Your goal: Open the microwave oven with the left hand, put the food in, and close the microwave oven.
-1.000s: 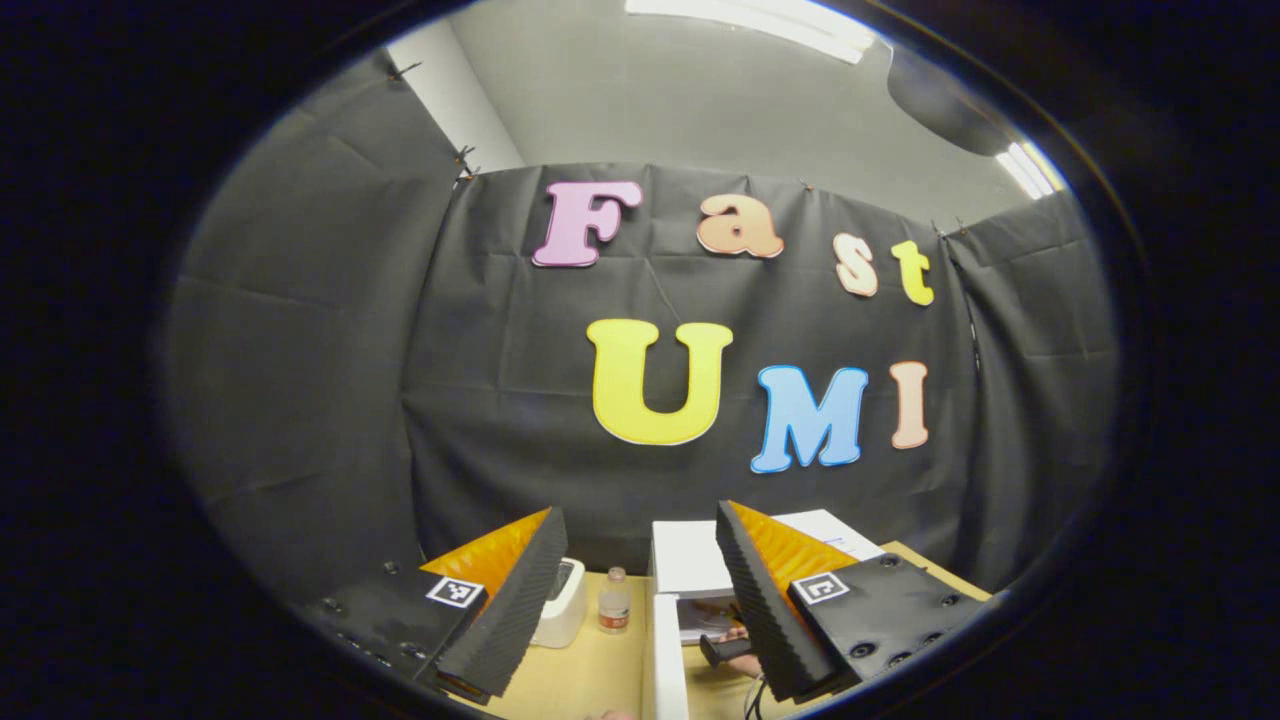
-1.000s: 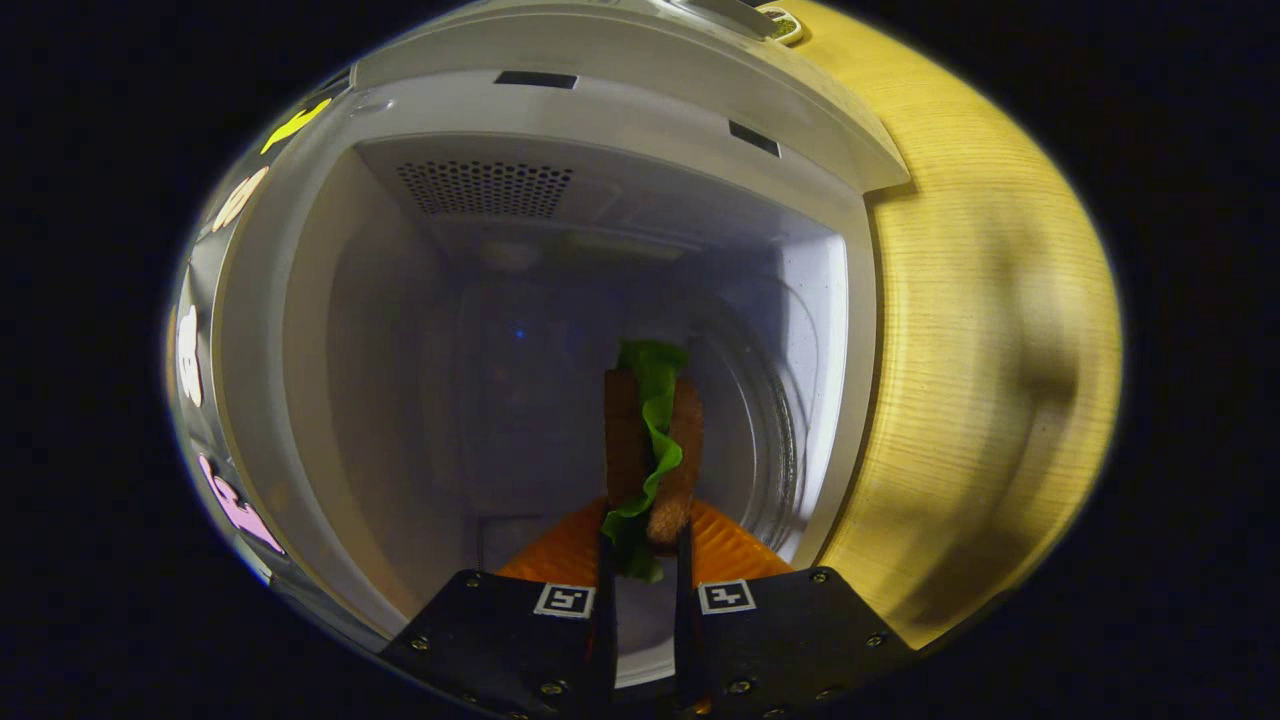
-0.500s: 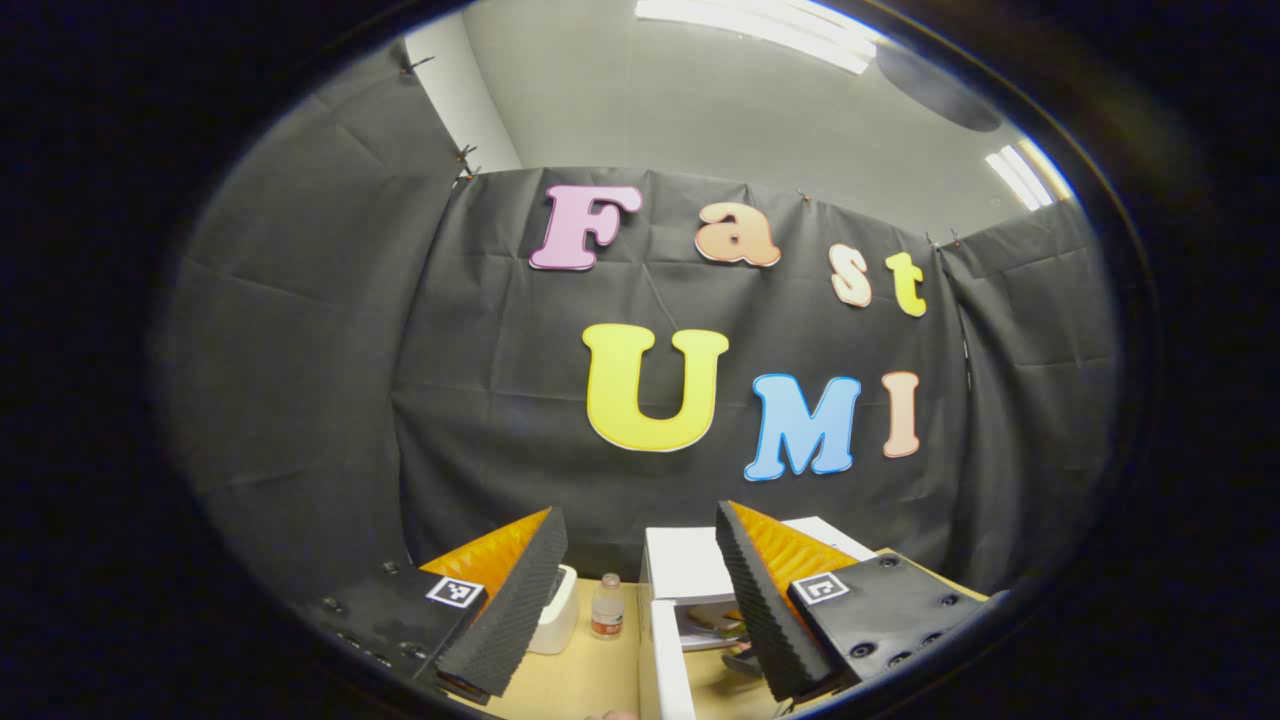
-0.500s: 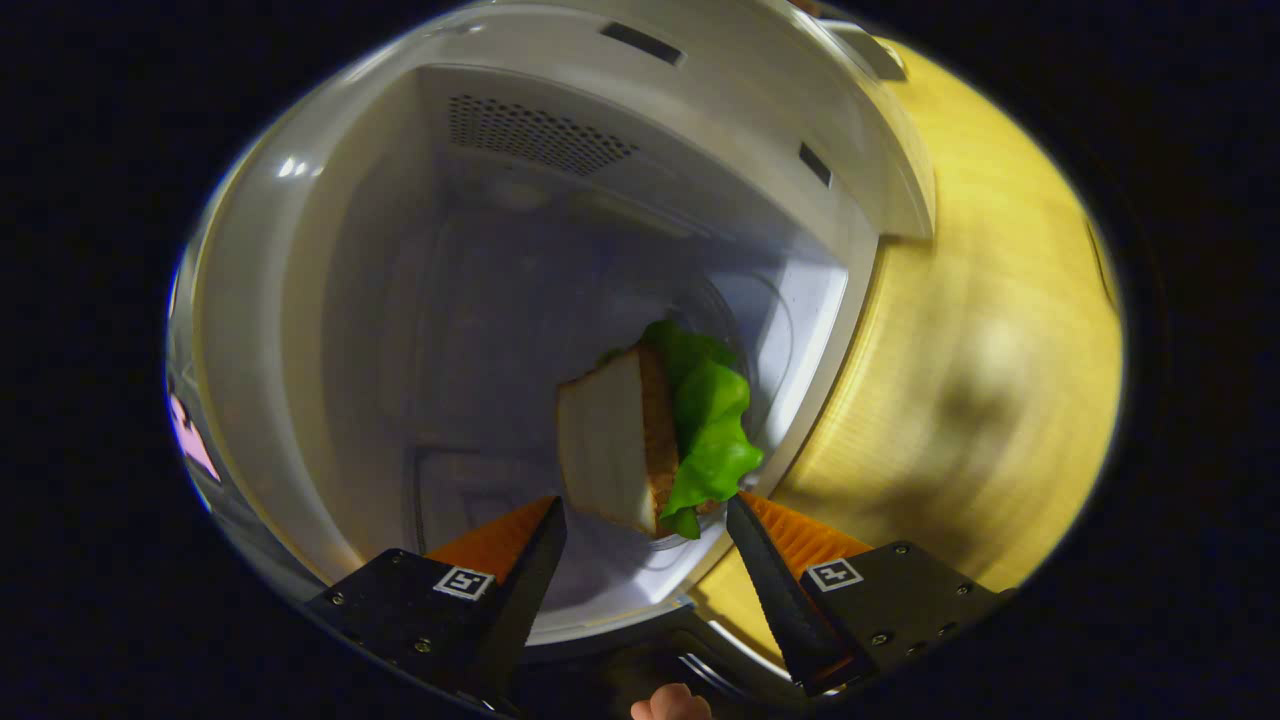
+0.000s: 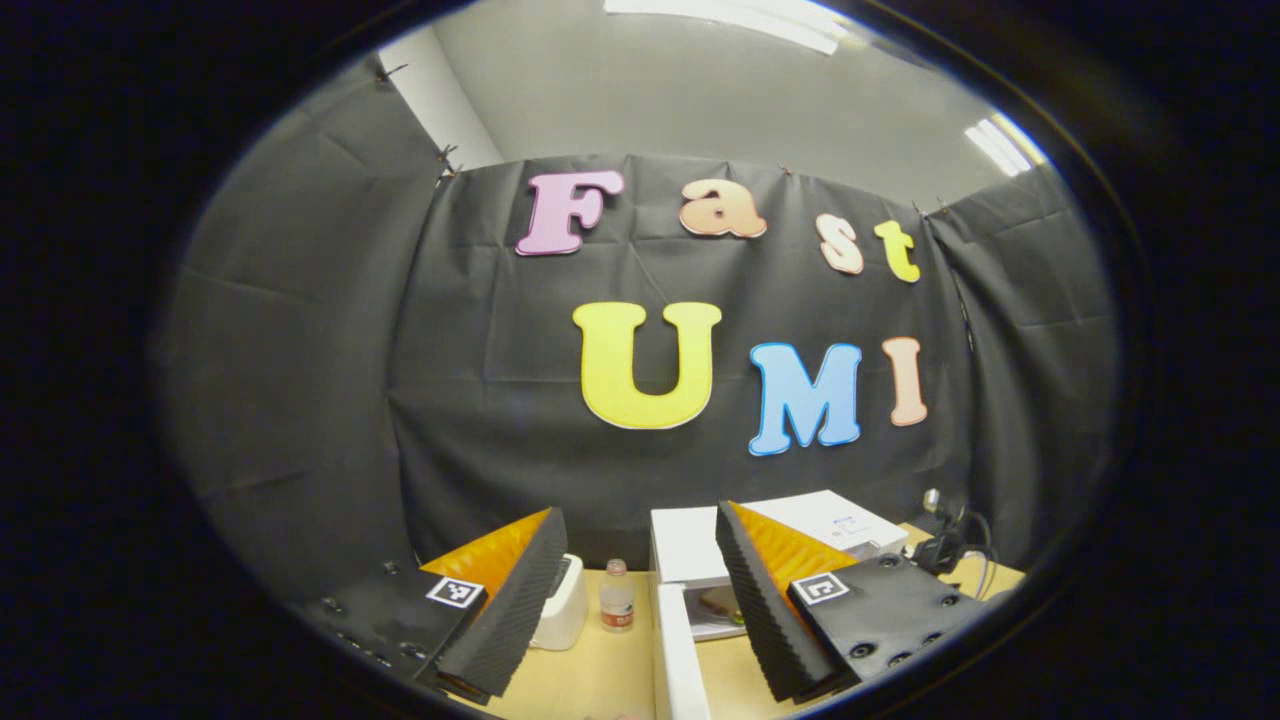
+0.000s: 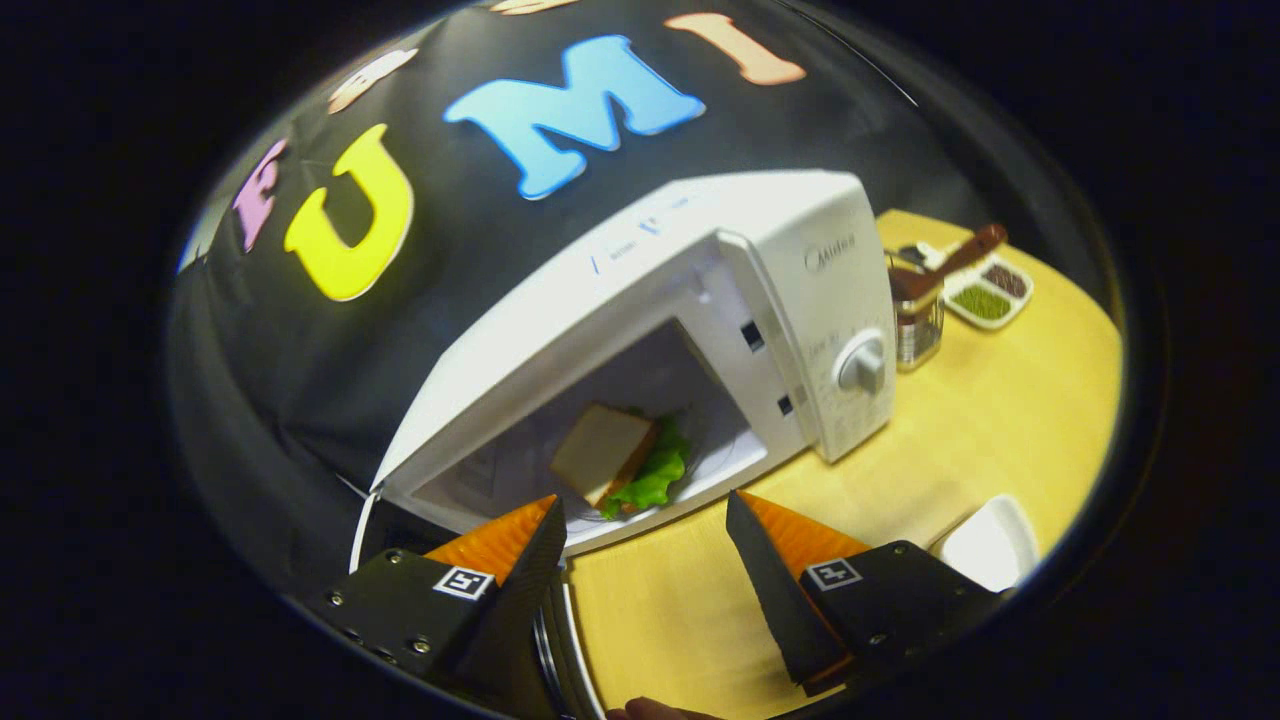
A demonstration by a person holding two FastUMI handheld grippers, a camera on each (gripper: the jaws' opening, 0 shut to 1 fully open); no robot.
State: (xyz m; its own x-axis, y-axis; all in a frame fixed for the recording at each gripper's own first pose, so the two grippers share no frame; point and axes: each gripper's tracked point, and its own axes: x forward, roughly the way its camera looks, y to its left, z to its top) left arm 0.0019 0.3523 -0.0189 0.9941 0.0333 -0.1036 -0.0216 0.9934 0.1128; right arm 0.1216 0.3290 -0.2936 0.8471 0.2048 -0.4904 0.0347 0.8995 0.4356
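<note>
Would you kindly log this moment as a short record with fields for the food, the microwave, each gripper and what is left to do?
food: sandwich lying inside the microwave cavity
microwave door: open
right gripper: open, holding nothing, outside the cavity above the table
left gripper: open, holding nothing, short of the door
remaining: close the door

A light wooden table [image 6: 1000, 430] carried the white microwave [image 6: 700, 280], its door open. Beside it stood a metal cup [image 6: 915, 325] and a small divided dish [image 6: 990, 295]; a white dish [image 6: 990, 545] sat near the table's edge.
</note>
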